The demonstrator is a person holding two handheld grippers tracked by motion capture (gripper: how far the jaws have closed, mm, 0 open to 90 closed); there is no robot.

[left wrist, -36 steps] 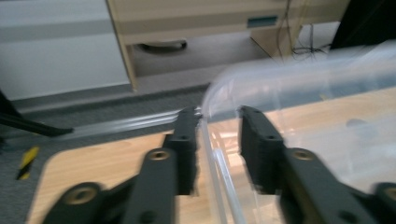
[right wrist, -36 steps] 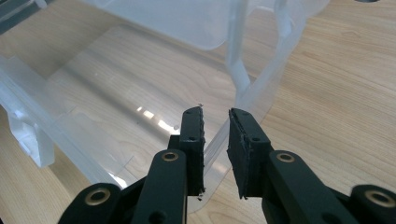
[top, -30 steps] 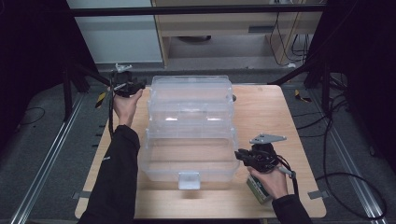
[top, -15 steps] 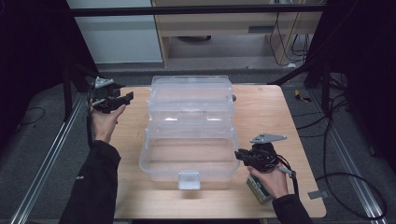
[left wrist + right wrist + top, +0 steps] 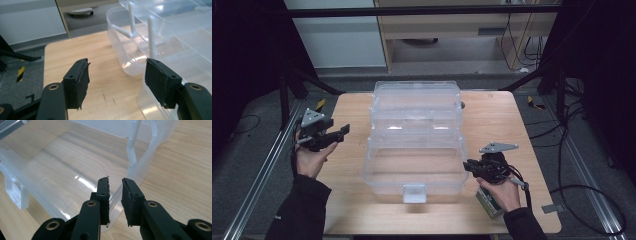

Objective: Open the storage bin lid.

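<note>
A clear plastic tiered box [image 5: 414, 127] stands open in the middle of the wooden table [image 5: 492, 115]. My left gripper [image 5: 343, 131] hovers at the table's left edge, apart from the box, pointing toward it. Its jaws have just been opening and stand open with nothing between them [image 5: 116, 75]; the box's curved wall [image 5: 130, 45] lies beyond the right jaw. My right gripper [image 5: 468, 166] sits at the box's front right corner. In the right gripper view its jaws [image 5: 115, 182] are nearly closed, and the thin clear rim [image 5: 113, 196] of the lower tray runs between the pads.
A small green and white pack [image 5: 489, 202] lies on the table under the right hand. The box's front latch [image 5: 414, 192] faces the near edge. Dark floor, metal rails and cables surround the table, with cabinets behind it.
The left hand has drawn back from the box's rear left corner toward the near left of the table, and its jaws have spread wider. The right hand has kept still.
</note>
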